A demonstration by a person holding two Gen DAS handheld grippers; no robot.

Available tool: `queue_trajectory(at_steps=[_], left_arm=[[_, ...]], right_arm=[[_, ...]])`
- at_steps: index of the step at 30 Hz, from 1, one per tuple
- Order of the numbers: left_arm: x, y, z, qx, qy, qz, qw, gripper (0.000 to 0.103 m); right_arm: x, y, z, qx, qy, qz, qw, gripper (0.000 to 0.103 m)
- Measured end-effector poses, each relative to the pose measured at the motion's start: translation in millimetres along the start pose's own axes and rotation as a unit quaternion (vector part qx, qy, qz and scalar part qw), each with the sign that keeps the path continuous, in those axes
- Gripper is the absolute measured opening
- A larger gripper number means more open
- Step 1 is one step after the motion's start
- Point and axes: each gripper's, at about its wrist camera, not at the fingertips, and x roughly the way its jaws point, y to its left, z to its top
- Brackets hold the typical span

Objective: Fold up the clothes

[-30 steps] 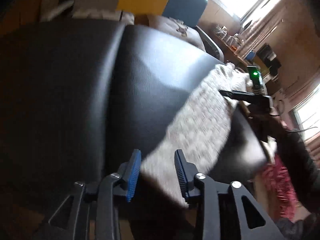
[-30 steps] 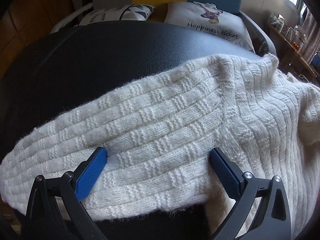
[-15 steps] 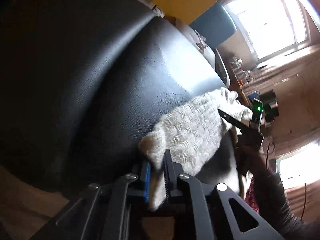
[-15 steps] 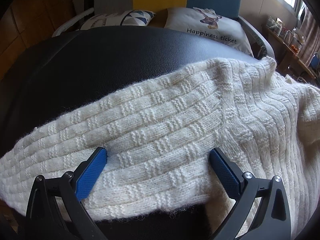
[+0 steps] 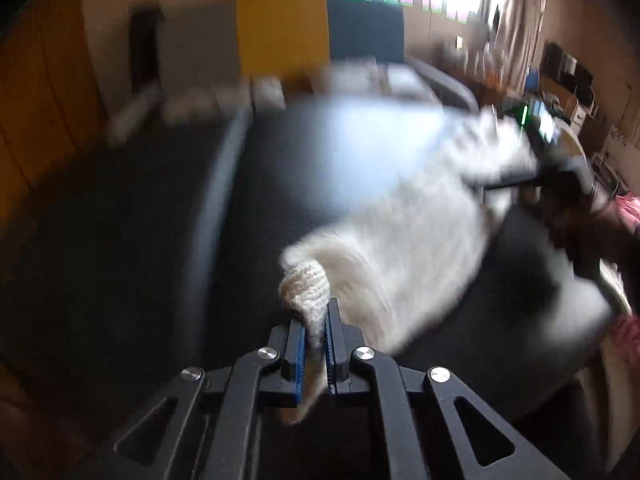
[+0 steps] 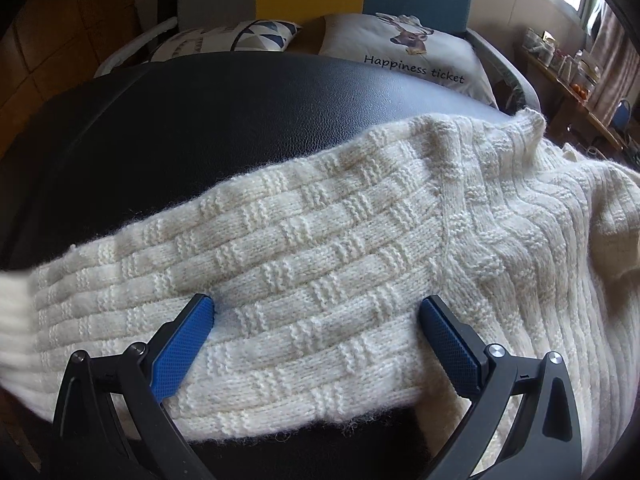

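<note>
A black leather-look seat [image 6: 224, 120] carries a cream knit sweater [image 6: 320, 264], its sleeve stretched leftward across the cushion and its ribbed body spilling off to the right. The chunky basket-weave wool looks soft, thick and fairly weighty, likely to sag and stretch rather than slide, so it is best taken at firm edges such as cuff, hem or shoulder seam. The right gripper [image 6: 316, 332] rests on the sleeve with jaws spread wide, holding nothing. The left gripper [image 5: 316, 344] is clenched on the sleeve's cuff end [image 5: 308, 288], lifted clear in a blurred view
</note>
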Motion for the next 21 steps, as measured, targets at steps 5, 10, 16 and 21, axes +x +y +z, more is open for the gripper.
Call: queue_trajectory(at_steps=[5,10,16,21], left_arm=[[-13,19,3,-0.057,0.008,-0.094,0.9939,0.016],[-29,76,-5,-0.158,0.008,-0.106,0.9816,0.024],[-11,105,-19,-0.227,0.047,-0.155,0.9602,0.032],[-2,88,-16,-0.210,0.047,-0.120,0.9691,0.033]], right_arm=[[-1,-1,-3,-0.001,-0.007,0.001,1.000,0.103],[-2,-3,-6,-0.001,-0.009,-0.001,1.000,0.103],[-3,1,-6,0.002,-0.007,-0.003,1.000,0.103],[-2,-1,-5,0.001,-0.007,-0.003,1.000,0.103]])
